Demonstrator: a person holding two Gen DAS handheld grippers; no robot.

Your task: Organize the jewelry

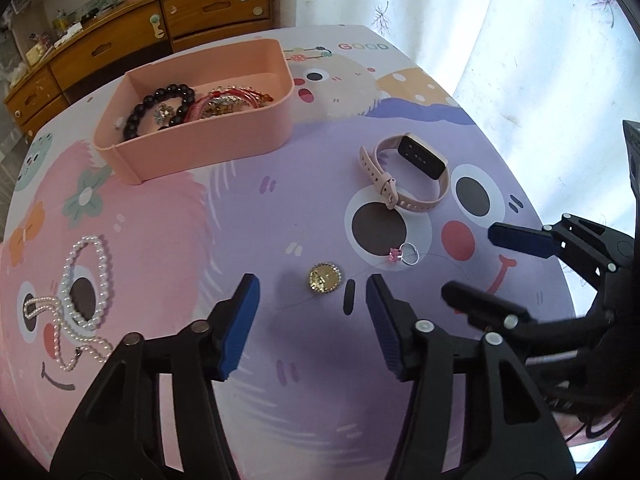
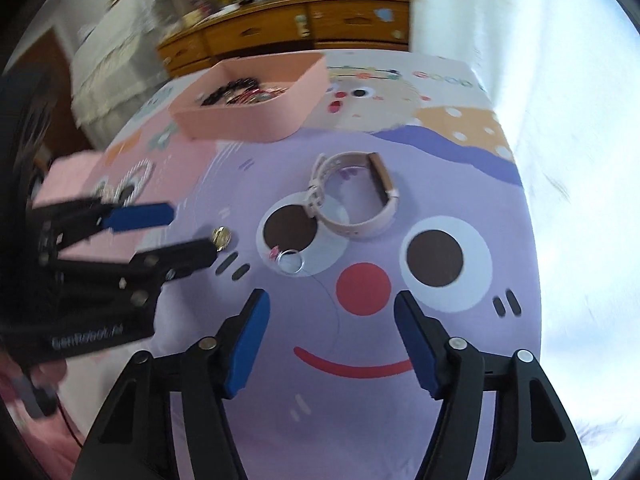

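Your left gripper (image 1: 312, 304) is spread wide, holding nothing, and the little gold brooch (image 1: 324, 277) lies on the table mat (image 1: 240, 208) just ahead, between its blue pads. It looks small, hard, light and flat, so pinch its bumpy edges low. Your right gripper (image 2: 332, 320) is spread too, near the thin silver ring (image 2: 291, 261). The pink tray (image 1: 200, 148) sits farther back.
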